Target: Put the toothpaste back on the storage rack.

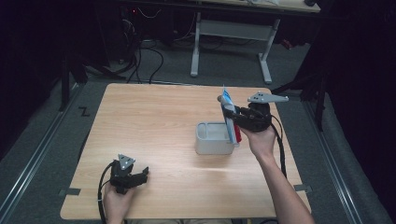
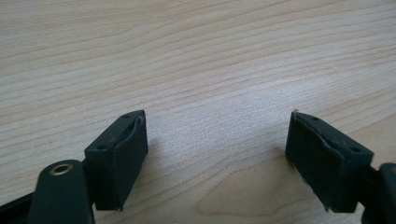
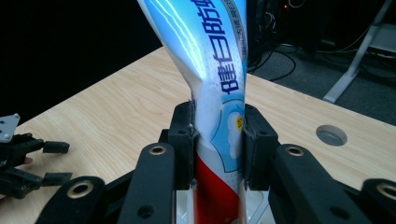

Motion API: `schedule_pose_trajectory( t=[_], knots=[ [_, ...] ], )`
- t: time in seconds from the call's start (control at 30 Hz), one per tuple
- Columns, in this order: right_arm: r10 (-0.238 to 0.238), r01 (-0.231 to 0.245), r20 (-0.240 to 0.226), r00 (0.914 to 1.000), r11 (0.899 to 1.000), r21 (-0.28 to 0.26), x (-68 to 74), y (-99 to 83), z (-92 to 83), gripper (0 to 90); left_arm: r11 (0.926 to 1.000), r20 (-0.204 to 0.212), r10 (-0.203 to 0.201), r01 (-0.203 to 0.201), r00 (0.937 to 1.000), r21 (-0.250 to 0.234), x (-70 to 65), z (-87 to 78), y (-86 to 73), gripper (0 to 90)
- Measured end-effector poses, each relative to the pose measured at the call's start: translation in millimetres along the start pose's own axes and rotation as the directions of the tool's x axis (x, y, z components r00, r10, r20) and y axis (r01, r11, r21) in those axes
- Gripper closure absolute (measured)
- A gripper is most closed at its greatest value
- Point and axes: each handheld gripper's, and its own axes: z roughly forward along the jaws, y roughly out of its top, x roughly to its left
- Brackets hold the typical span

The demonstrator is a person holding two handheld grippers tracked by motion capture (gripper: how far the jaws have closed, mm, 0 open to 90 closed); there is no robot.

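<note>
Left gripper (image 1: 140, 176) rests at the near left of the table (image 1: 154, 116), jaws spread wide, bare wood between them. Right gripper (image 1: 231, 115) is farther off on the right, clamped on a blue, white and red toothpaste tube (image 1: 229, 116). Tube stands nearly upright, flat crimped end up, its red lower end down in the grey bin (image 1: 211, 138) at that bin's right edge. Bin sits right of table centre.

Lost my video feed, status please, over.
Right hand-held gripper shut on blue-white toothpaste tube, upright over grey plastic box. Left hand-held gripper open, empty. Nothing in the way.
</note>
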Motion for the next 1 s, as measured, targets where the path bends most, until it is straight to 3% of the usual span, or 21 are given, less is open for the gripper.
schedule_pose_trajectory(
  t=[1.0],
  knots=[
    [-0.017,0.017,-0.002,0.9998,1.0,-0.013,1.1,17.5,28.5,69.6,1.0,0.0,0.0,0.0,1.0,0.0,0.0,0.0,0.0,21.6]
  ],
)
